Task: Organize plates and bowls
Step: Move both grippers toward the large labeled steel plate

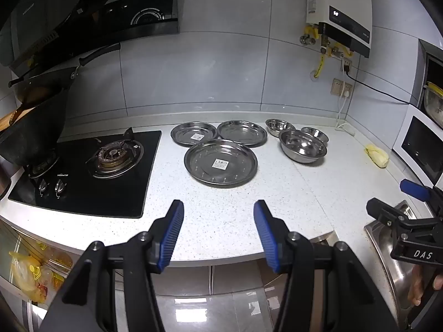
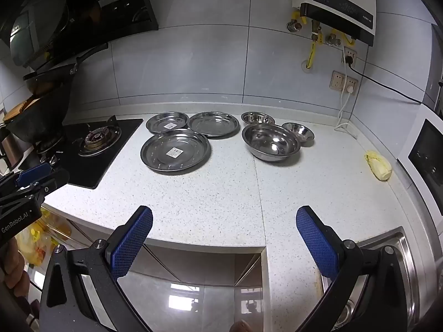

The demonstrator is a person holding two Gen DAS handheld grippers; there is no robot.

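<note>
Three steel plates lie on the white counter: a large one (image 1: 221,162) (image 2: 175,149) in front, a smaller one (image 1: 193,134) (image 2: 167,122) behind it at the left, another (image 1: 242,132) (image 2: 213,123) behind at the right. Three steel bowls stand to their right: a large one (image 1: 302,146) (image 2: 271,142) and two small ones (image 1: 279,126) (image 2: 257,117), (image 1: 315,133) (image 2: 298,131) behind it. My left gripper (image 1: 218,215) is open and empty over the counter's front edge, well short of the plates. My right gripper (image 2: 224,221) is open and empty, also at the front edge.
A black gas hob (image 1: 91,171) (image 2: 94,144) with a pot (image 1: 33,135) is left of the plates. A yellow cloth (image 1: 376,155) (image 2: 378,165) lies at the right near a white oven (image 1: 420,149). A steel sink (image 2: 387,249) is at the front right. A white cable (image 2: 343,127) trails at the back.
</note>
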